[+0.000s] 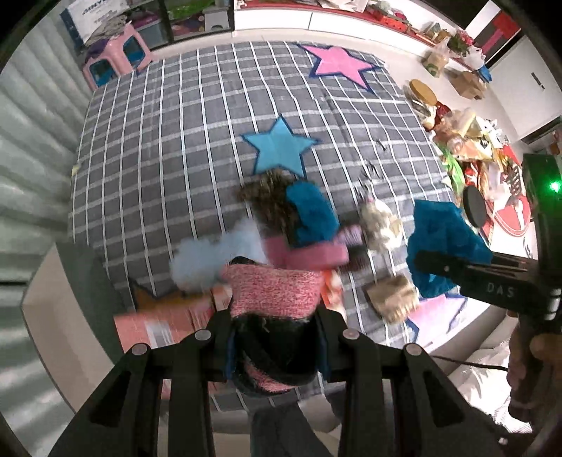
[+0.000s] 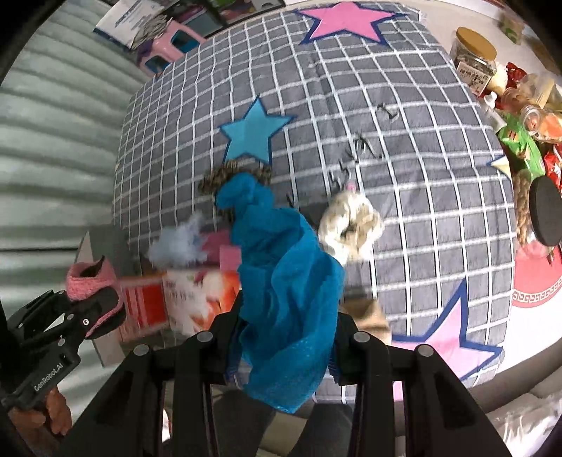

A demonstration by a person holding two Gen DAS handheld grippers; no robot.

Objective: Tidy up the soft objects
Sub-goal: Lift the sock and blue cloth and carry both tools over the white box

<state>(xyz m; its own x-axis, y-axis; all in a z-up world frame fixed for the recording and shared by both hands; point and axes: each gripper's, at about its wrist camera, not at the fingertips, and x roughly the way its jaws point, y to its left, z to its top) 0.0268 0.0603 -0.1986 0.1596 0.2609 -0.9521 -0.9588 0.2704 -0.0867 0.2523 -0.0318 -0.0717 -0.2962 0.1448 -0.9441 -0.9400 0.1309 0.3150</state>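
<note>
Grey white-checked blanket (image 1: 175, 158) with stars; pink knit (image 1: 275, 291); blue cloth (image 2: 288, 298).

On the quilt (image 2: 404, 147) are two pink stars (image 2: 346, 19), one blue star (image 2: 251, 135), and one orange box (image 2: 196, 298).

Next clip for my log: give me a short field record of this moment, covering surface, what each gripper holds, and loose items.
surface: grey checked quilt with star patches
left gripper: shut on pink knitted item
right gripper: shut on blue cloth
loose items: beige fluffy item, light blue fluffy item, brown furry item
box: orange carton at the quilt's near edge
motion blur: some, details of loose items unclear
</note>
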